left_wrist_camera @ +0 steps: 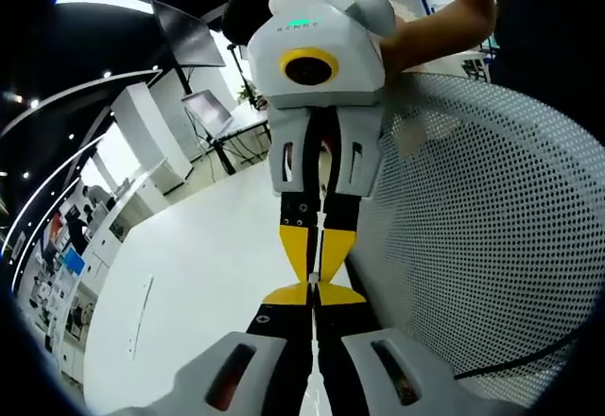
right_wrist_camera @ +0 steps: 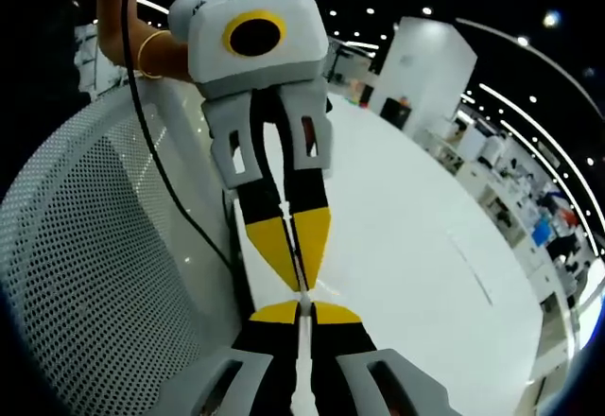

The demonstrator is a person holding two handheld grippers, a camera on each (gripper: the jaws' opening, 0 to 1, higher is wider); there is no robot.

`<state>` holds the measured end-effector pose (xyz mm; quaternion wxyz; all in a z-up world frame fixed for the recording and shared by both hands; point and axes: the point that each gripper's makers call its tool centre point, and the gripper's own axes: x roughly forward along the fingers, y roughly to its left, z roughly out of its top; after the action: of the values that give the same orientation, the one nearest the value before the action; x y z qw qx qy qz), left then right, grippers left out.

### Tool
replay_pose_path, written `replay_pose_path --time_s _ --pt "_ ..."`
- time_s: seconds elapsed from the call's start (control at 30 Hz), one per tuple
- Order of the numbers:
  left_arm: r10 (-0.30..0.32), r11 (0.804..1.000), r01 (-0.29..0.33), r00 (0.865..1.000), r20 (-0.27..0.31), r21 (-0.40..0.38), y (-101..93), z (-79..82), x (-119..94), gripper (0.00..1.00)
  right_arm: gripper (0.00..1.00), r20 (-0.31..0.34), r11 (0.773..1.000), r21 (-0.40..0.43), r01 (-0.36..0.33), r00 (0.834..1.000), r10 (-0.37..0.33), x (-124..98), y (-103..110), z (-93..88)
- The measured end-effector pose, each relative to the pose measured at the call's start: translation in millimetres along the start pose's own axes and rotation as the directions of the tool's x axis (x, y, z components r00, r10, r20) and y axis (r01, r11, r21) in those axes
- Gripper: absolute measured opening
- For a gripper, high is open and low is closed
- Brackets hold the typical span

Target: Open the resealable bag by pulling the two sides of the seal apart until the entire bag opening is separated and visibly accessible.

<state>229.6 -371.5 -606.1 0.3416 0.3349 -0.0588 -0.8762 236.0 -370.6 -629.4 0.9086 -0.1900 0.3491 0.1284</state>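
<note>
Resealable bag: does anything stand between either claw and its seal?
Nothing visible does. The left claw and right claw meet tip to tip, each shut on a thin pale strip seen edge-on, probably the seal. The white perforated mesh panel lies beside them, not between.

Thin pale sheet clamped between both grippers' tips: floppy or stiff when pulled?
Probably floppy and light: the sheet shows as a hairline edge between the right gripper's shut jaws. Likely slippery too, if it is plastic film; the left gripper pinches it at its very tips, so it may slide out.
</note>
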Motion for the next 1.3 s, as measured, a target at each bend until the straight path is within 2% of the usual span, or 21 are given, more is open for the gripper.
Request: replay_pose_path --time_s 0.43,0.57,1.3 --pt "0.006 0.999 -0.005 1.0 0.021 -0.038 6.1 3.5 -9.3 0.0 0.0 -0.022 0.999 0.028 0.017 1.0 -0.016 -0.8 -4.7 -6.1" --pt "0.018 0.997 -0.016 0.999 0.029 -0.077 9.3 3.1 -15.3 0.0 0.0 -0.021 0.999 0.037 0.023 1.0 -0.022 -1.2 -6.1 -6.4" --pt "0.035 0.996 -0.034 0.999 0.01 -0.085 9.8 -6.1 -29.8 0.0 0.0 -0.013 0.999 0.047 0.023 1.0 -0.023 -1.2 -5.9 -5.1"
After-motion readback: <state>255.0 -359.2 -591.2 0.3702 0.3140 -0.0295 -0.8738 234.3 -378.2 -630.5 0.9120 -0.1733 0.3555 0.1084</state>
